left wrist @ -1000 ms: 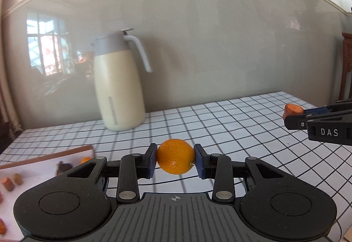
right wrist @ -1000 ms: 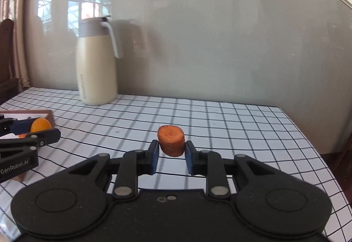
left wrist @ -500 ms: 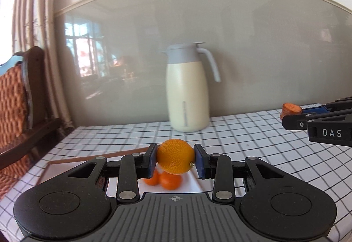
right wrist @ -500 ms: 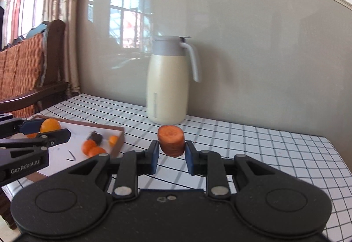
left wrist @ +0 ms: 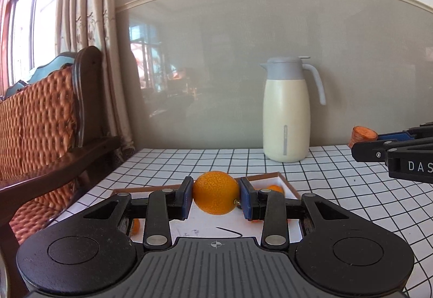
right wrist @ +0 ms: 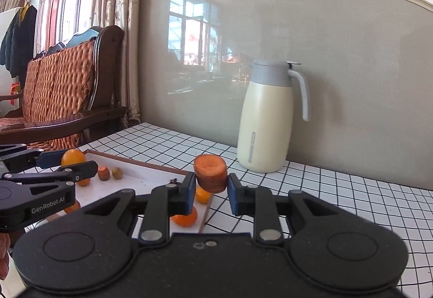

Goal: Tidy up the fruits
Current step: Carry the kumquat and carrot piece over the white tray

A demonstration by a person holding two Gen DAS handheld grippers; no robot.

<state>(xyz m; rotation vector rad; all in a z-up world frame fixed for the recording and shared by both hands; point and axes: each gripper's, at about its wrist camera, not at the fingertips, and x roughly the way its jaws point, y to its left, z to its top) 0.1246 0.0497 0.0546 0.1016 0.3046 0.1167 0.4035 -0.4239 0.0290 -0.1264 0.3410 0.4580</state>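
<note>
Left gripper point(left wrist: 216, 199) is clamping the orange point(left wrist: 216, 192), hovering directly over the tray point(left wrist: 284, 181). Right gripper point(right wrist: 210, 191) is pinching a carrot chunk point(right wrist: 210, 169), hanging at the tray's right edge.

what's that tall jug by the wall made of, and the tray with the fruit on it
The jug looks like painted metal or plastic: smooth matte cream body, grey plastic-looking lid and handle. Which one is unclear. The tray appears to be a white, smooth board with a brown, wood-like rim.
</note>
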